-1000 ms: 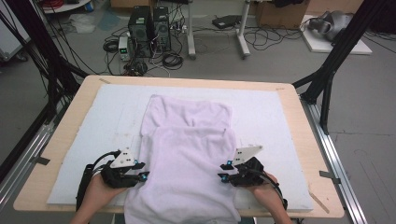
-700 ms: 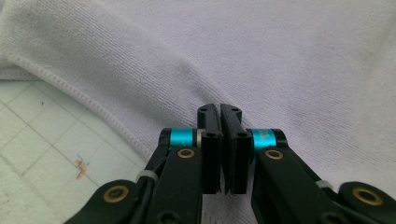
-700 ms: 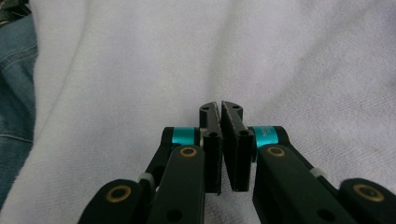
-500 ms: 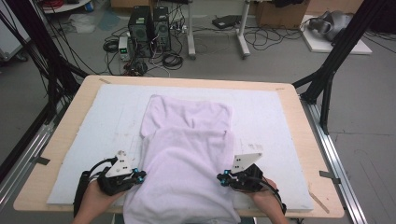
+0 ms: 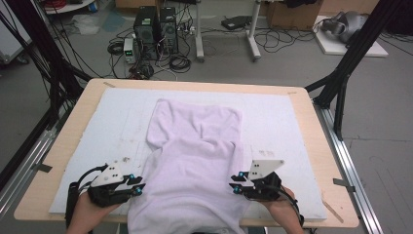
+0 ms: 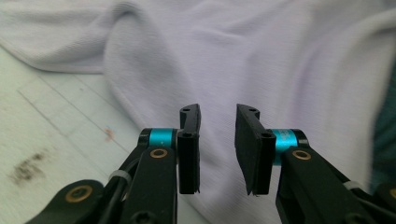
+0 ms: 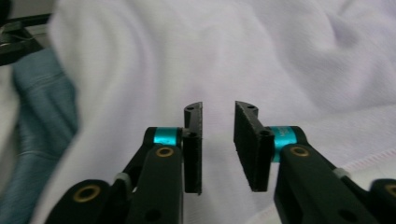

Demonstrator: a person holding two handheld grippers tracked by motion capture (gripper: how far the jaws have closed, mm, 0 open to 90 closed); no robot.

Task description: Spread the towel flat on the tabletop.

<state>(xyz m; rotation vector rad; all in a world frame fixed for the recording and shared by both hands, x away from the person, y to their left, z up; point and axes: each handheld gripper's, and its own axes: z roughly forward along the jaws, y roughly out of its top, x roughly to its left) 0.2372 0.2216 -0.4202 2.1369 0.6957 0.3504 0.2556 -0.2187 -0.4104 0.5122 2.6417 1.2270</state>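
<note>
Two grippers sat at the near edge of the table (image 5: pixel 78 102), one on each side of a pale lilac garment (image 5: pixel 195 146) spread down the middle of a white mat (image 5: pixel 277 126). Compared with the frames a second and half a second before, both had drawn back toward the person: the left gripper (image 5: pixel 139 187) had slid nearer the bottom edge of the high view, and the right gripper (image 5: pixel 234 187) had done the same, though by less. Each remained just at the garment's side edge, the left at its left border and the right at its right border.

The garment itself had kept its place and outline. Its far end lay folded over on the mat, with soft creases near the fold, while its near end hung off the table's front edge between the person's hands.

In the left gripper view, the left gripper (image 6: pixel 217 140) had its jaws spread, with a clear gap between them and nothing pinched; lilac cloth lay ahead and under them, and bare mat showed to the left. In the right gripper view, the right gripper (image 7: pixel 217 140) also had its jaws parted and empty above the cloth, with a stitched hem (image 7: pixel 369 161) running just past the right jaw.
</note>
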